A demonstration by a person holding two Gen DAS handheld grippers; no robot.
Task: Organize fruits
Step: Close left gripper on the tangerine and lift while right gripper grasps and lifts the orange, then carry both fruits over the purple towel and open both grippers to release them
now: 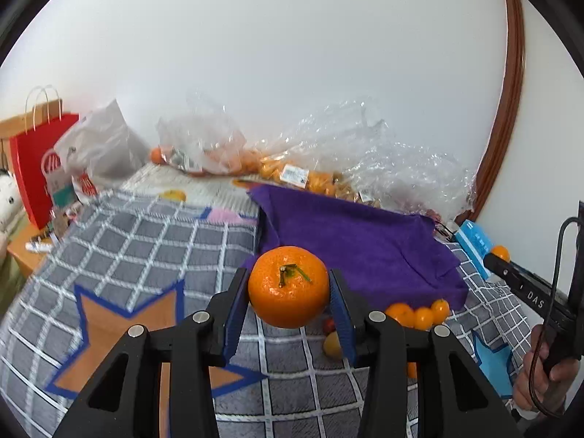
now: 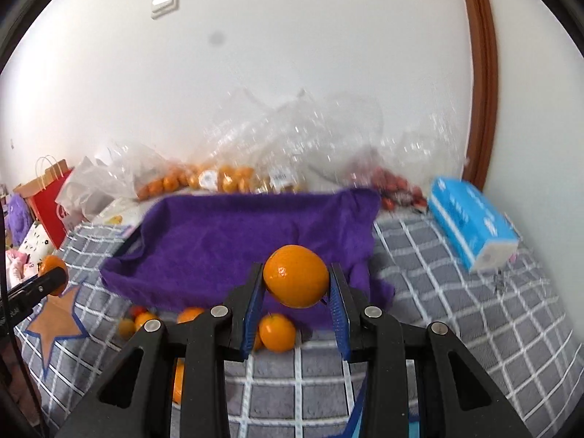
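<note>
While the left hand-held gripper clamps a stemmed mandarin before the purple towel, the right hand-held gripper grips an orange there too; carrying step, next setting both onto the towel.

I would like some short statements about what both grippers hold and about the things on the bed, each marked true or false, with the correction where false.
1. The left gripper holds an orange with a stem between its pads. True.
2. The right gripper is empty. False: it is shut on a smooth orange.
3. The purple cloth lies on the checked blanket. True.
4. The blue tissue pack lies on the purple cloth. False: it lies on the checked blanket, to the right of the cloth.
5. No fruit is left on the blanket. False: loose small fruits lie near the front edge of the cloth.
</note>
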